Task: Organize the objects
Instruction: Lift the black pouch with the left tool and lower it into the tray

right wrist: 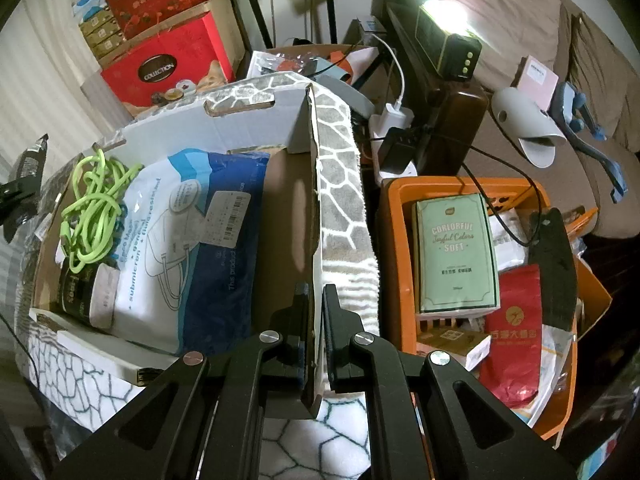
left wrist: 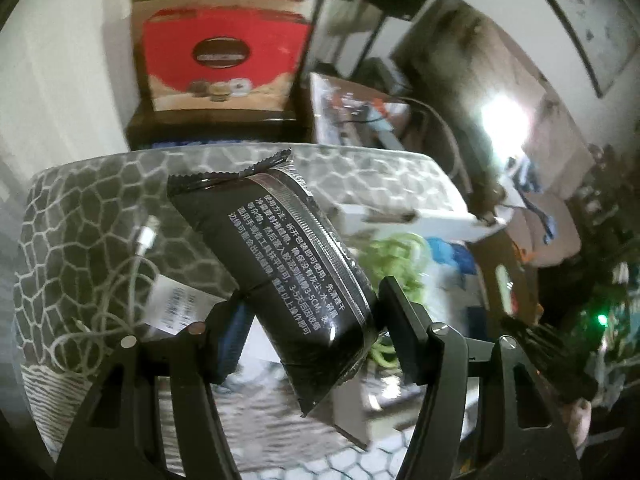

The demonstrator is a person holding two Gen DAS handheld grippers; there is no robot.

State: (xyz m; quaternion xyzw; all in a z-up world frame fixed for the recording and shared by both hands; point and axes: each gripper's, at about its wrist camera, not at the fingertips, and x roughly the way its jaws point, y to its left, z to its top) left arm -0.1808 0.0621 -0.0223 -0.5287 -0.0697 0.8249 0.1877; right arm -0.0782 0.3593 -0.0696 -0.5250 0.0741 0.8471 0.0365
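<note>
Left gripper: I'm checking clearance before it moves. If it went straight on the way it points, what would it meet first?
Probably the patterned cushion ahead: the left gripper points across it, clamping a black packet. Motion blur leaves depth unclear.

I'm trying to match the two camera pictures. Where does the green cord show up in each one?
Left wrist view: green cord, right of centre, partly hidden behind the black packet.
Right wrist view: green cord, left side, inside the cardboard box.
Shared landmark: the red box at upper left.
</note>
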